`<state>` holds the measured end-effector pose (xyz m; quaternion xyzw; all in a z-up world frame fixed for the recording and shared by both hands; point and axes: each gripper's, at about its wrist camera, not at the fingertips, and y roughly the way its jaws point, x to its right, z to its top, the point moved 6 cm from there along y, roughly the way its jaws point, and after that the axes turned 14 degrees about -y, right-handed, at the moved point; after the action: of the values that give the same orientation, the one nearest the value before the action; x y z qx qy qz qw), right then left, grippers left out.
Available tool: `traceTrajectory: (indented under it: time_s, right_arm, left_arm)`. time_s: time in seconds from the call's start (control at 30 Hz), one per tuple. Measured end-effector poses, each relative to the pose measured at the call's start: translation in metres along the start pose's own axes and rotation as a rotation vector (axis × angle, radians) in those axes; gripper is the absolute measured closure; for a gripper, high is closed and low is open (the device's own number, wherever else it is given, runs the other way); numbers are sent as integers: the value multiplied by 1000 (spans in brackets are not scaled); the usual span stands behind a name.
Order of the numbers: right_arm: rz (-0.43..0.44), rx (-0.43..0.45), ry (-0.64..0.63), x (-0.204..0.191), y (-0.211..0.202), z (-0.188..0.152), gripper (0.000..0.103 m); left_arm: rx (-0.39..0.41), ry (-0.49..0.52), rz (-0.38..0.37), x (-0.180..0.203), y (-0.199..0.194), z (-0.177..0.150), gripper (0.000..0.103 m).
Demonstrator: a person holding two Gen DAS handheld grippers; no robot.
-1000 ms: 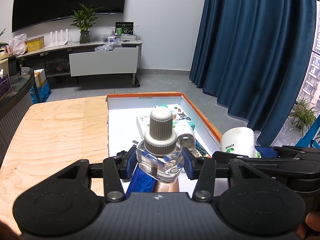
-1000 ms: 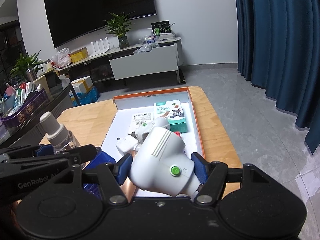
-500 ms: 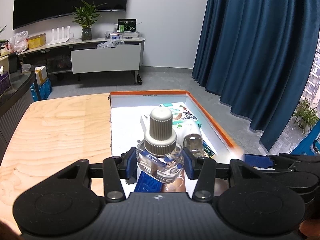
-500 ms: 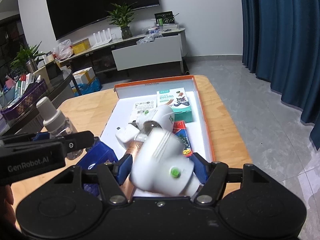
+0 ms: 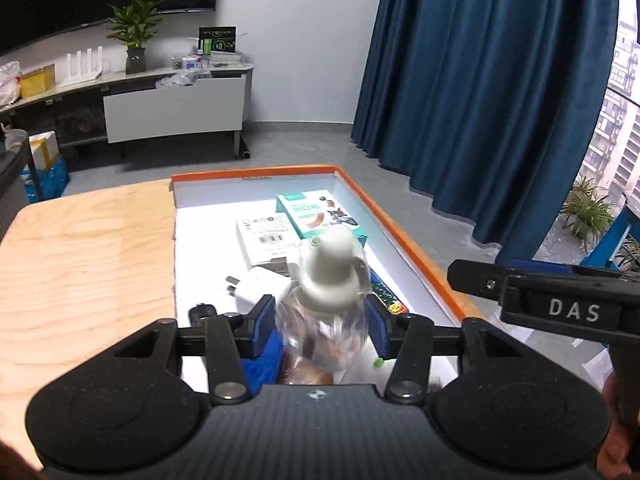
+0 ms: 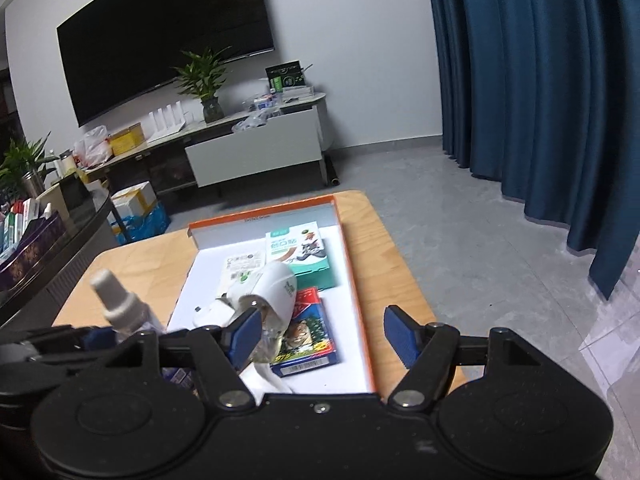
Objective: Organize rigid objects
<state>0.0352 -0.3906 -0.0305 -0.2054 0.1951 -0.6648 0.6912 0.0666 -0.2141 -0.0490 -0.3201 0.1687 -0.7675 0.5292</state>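
My left gripper (image 5: 320, 326) hangs over the near end of the orange-rimmed white tray (image 5: 400, 232). Its jaws are opening. A clear bottle with a grey-white cap (image 5: 326, 280) stands blurred and tilted between the blue pads, which no longer look pressed on it. The right wrist view shows the same bottle (image 6: 116, 304) at the left. My right gripper (image 6: 322, 332) is open and still widening, with nothing between its fingers. The white device with the green button (image 5: 372, 364) lies in the tray beneath both grippers, mostly hidden.
Inside the tray (image 6: 352, 272) lie a teal box (image 6: 300, 256), a white labelled box (image 5: 266, 236), a white charger plug (image 5: 260, 288), a white cylinder (image 6: 276, 284) and a tiger-print card pack (image 6: 308, 332). Bare wooden table (image 5: 88, 248) extends to the left.
My right gripper opened and let go of the white device, which dropped out of its jaws. The left jaws spread and the bottle sank and tipped between them.
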Motion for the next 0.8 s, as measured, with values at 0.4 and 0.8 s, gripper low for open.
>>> traceTrajectory:
  time_s: [0.4,0.8]
  right_arm:
    - [1,40,-15,-4,-29,10,19]
    - [87,-36,-105,-24,-50,-8,18]
  left_arm:
    - [58,-6,29,-2,-39,10,3]
    - [85,-84,320,-17,-91,-18,0]
